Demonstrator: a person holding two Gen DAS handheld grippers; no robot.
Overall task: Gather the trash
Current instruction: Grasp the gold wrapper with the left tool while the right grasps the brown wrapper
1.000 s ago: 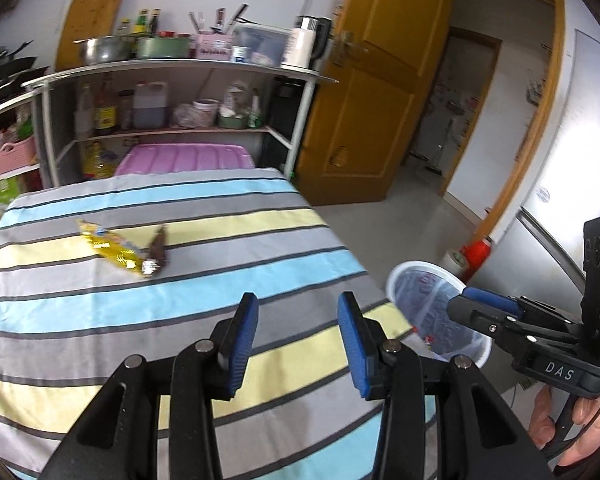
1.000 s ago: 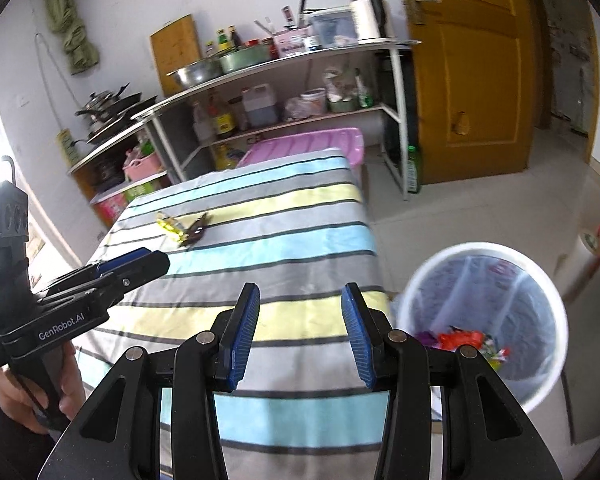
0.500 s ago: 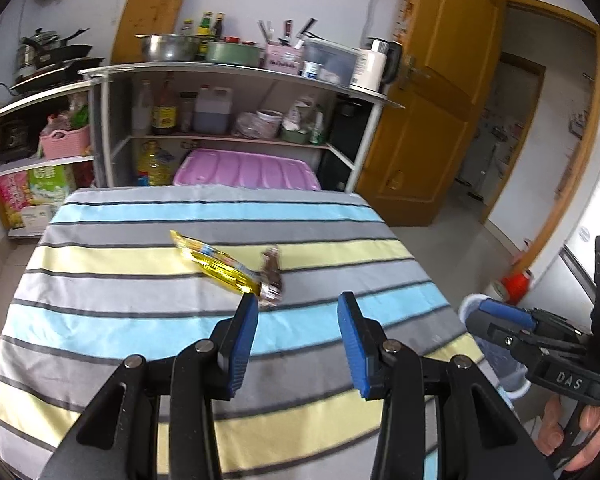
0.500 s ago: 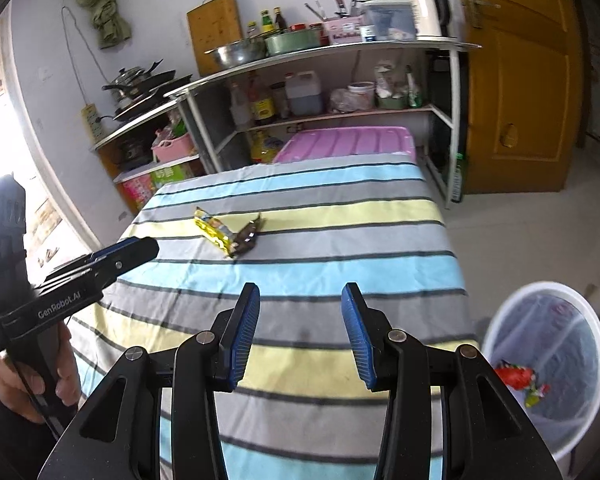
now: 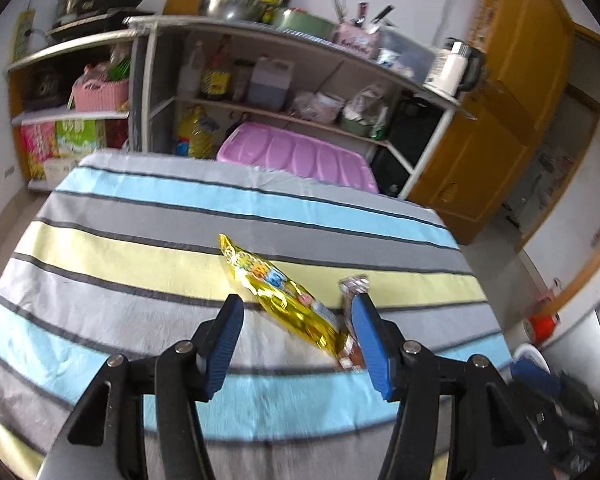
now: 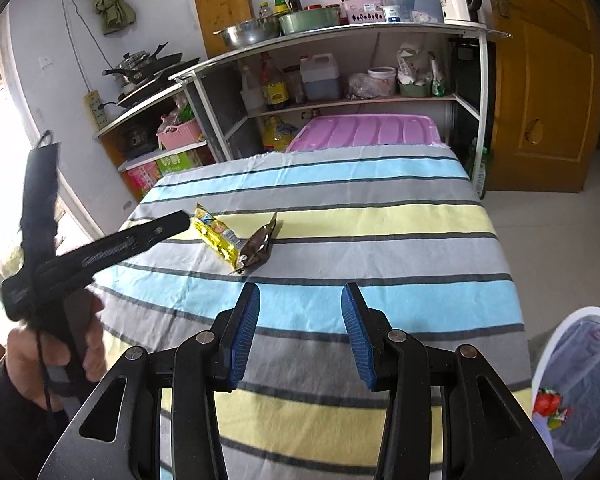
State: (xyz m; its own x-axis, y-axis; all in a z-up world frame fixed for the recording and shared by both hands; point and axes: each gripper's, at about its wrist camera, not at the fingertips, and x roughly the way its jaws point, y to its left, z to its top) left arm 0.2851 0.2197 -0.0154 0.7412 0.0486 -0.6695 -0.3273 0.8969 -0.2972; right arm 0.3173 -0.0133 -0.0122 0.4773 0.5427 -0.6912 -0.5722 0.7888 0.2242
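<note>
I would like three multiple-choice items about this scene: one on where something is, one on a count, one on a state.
1. Where does the yellow wrapper lie?
A. in the bin
B. on the striped cloth
C. on the shelf

2. How many wrappers lie on the cloth?
A. two
B. four
C. none

3. How is the right gripper?
A. shut on a wrapper
B. shut on a bottle
C. open and empty

Answers:
1. B: the yellow wrapper lies flat across the stripes, far from the bin.
2. A: only the yellow wrapper and the brown wrapper beside it are there, their near ends meeting.
3. C: its blue pads stand apart, with only cloth seen between them.
</note>
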